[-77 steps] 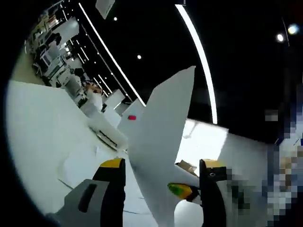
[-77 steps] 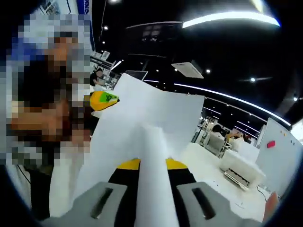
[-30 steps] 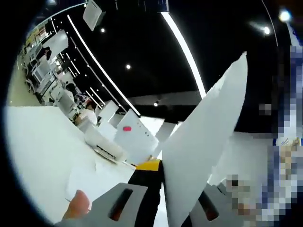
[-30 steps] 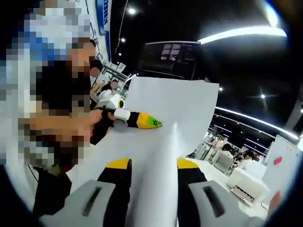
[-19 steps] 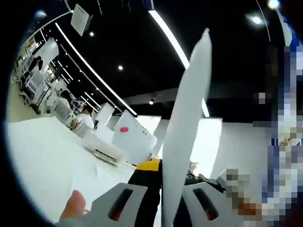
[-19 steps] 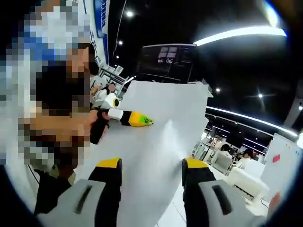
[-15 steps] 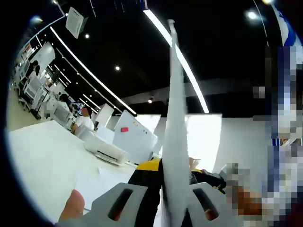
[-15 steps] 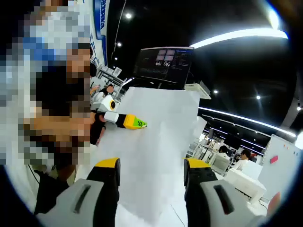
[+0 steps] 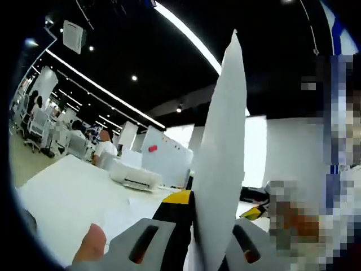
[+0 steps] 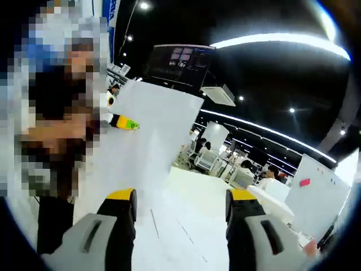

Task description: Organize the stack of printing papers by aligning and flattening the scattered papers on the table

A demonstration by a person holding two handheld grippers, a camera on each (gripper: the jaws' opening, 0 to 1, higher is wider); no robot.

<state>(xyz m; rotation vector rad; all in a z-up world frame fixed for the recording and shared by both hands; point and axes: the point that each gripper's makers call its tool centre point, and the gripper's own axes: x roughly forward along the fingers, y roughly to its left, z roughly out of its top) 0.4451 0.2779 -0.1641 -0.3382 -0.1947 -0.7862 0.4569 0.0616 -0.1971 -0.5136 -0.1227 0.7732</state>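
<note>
Between the jaws of the left gripper [image 9: 194, 223] a white sheet of paper [image 9: 220, 169] stood nearly edge-on, pinched and lifted off the table [image 9: 67, 192]. More loose papers [image 9: 144, 203] lay flat on the white table behind it, near a white printer [image 9: 132, 176] and a whiteboard [image 9: 163, 161]. A fingertip [image 9: 90, 245] showed at the bottom beside the gripper body. From the right gripper view, the right gripper [image 10: 180, 209] had its jaws spread wide with nothing between them, over the table [image 10: 192, 226]. The same held sheet [image 10: 141, 135] rose on the left, the left gripper's yellow-green tip [image 10: 125, 122] at its edge. Flat sheets possibly lay below; hard to tell.
</note>
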